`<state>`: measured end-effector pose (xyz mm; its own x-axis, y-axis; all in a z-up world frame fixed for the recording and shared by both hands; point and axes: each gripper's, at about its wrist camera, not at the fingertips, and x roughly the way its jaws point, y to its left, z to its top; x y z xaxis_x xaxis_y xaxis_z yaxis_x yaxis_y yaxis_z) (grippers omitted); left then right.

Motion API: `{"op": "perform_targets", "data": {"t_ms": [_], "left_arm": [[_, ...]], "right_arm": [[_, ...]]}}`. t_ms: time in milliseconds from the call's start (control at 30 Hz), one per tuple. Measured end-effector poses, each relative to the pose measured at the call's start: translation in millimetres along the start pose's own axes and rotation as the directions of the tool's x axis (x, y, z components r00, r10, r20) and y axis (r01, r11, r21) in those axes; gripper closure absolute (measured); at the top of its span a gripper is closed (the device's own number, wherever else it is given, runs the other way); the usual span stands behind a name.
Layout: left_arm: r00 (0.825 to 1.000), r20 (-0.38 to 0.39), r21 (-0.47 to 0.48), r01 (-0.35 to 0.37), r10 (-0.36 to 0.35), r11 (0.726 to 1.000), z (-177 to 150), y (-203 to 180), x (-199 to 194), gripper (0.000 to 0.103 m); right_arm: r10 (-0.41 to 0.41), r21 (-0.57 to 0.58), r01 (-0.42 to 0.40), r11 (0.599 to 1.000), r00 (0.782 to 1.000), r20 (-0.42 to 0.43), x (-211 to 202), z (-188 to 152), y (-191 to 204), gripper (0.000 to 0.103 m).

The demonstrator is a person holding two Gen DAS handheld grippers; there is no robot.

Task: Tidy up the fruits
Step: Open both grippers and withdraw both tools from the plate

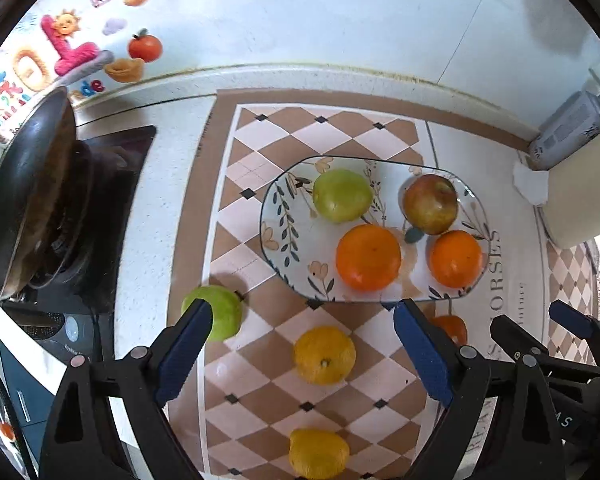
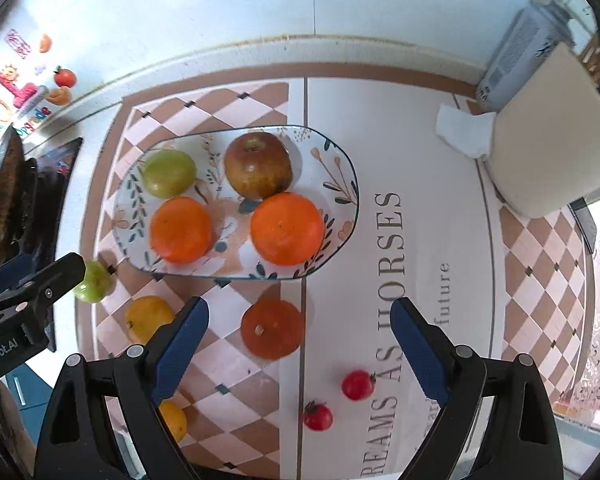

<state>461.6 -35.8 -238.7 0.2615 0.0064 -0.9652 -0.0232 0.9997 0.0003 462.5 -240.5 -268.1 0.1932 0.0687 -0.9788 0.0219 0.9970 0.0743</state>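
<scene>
A floral oval plate (image 1: 284, 220) (image 2: 340, 168) holds a green apple (image 1: 342, 195) (image 2: 168, 173), a red-brown apple (image 1: 431, 204) (image 2: 258, 164) and two oranges (image 1: 368, 258) (image 2: 287, 229). On the mat in front lie a loose green apple (image 1: 224, 316) (image 2: 94, 282), two yellow citrus fruits (image 1: 324, 355) (image 1: 318, 454), a dark orange persimmon (image 2: 272, 329) and two small red fruits (image 2: 358, 385) (image 2: 318, 416). My left gripper (image 1: 304, 318) is open above the upper yellow fruit. My right gripper (image 2: 300, 316) is open over the persimmon.
A black wok (image 1: 28, 200) sits on a stove at the left. A beige appliance (image 2: 552, 136) and a crumpled tissue (image 2: 464, 128) stand at the right. The wall with stickers (image 1: 72, 44) runs behind the counter.
</scene>
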Motion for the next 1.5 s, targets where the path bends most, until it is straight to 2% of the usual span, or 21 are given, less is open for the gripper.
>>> {"op": "perform_targets", "data": {"t_ms": [367, 667, 833, 1233, 1467, 1500], "left_arm": [[0.995, 0.101, 0.02, 0.023, -0.025, 1.0, -39, -2, -65, 0.01], [0.985, 0.165, 0.049, 0.04, -0.047, 0.998, -60, -7, -116, 0.01], [0.979, 0.199, 0.055, 0.043, -0.053, 0.998, -70, -8, -136, 0.01], [0.977, 0.205, 0.035, 0.049, -0.055, 0.998, -75, -12, -140, 0.01], [0.982, 0.185, 0.015, 0.044, -0.046, 0.999, -66, -7, -128, 0.01], [0.983, 0.177, 0.009, 0.038, -0.039, 0.999, -63, -5, -124, 0.006]], "right_arm": [[0.027, 0.004, -0.028, 1.0, 0.994, 0.103, -74, -43, 6, 0.009], [0.049, -0.015, -0.047, 0.999, 0.978, 0.202, -143, -72, 8, 0.009], [0.072, -0.018, -0.07, 0.997, 0.971, 0.229, -166, -82, 8, 0.009], [0.097, 0.0, -0.099, 0.995, 0.97, 0.225, -169, -89, 1, 0.009], [0.158, 0.017, -0.165, 0.986, 0.966, 0.206, -154, -81, -2, 0.009], [0.171, 0.021, -0.179, 0.984, 0.964, 0.202, -150, -78, -3, 0.009]]}}
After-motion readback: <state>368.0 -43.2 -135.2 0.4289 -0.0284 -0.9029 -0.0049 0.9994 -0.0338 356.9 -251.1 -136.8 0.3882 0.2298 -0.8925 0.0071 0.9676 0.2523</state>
